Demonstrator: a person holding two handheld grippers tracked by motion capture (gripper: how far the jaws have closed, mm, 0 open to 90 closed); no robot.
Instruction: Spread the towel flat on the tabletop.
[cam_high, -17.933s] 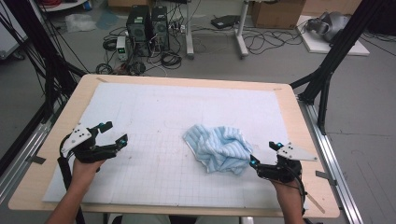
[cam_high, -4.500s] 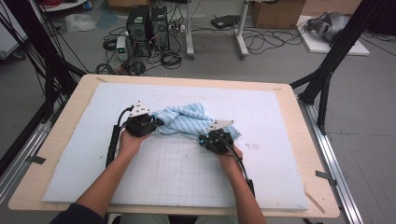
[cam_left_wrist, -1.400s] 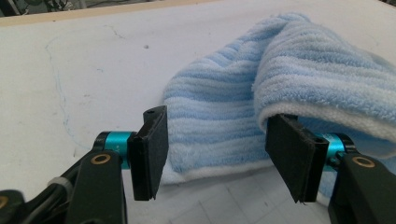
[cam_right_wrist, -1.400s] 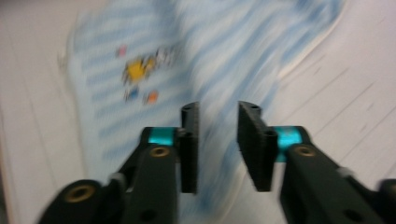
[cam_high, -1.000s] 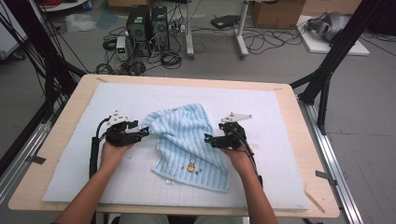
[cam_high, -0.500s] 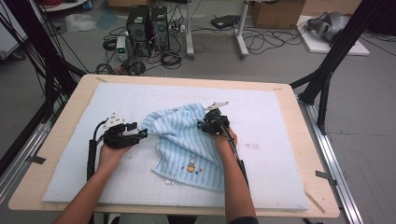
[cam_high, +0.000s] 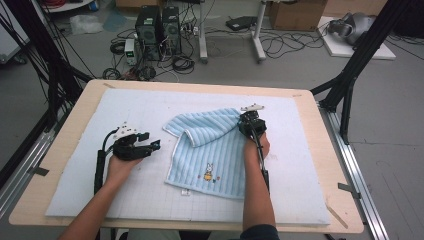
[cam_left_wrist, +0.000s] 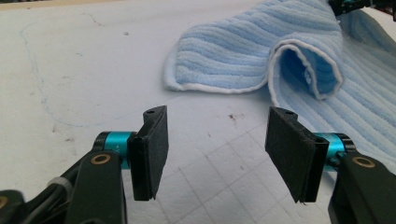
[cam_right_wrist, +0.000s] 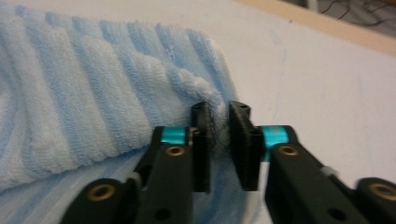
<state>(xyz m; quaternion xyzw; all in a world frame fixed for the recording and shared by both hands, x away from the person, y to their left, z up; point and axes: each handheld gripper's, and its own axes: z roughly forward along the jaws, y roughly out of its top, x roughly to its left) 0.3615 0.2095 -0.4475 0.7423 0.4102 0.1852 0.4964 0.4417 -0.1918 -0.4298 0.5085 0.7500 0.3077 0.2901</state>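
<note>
A light blue striped towel with a small rabbit print lies mostly spread on the white mat, its top left part folded over in a loose roll. My right gripper is at the towel's far right corner. Its jaws closed and have just been opening slightly, with the corner's white hem still pinched between the pads. My left gripper rests on the mat just left of the towel. It stands open with nothing between its pads, aimed at the rolled edge.
The white gridded mat covers a wooden table. Bare mat stretches to the left, right and front of the towel. Black frame poles stand at the table's corners. Computers and cables sit on the floor beyond.
My right gripper went from the towel's right side up to its far corner, closed on it and drew it rightward, flattening the towel. The left gripper stayed put.
</note>
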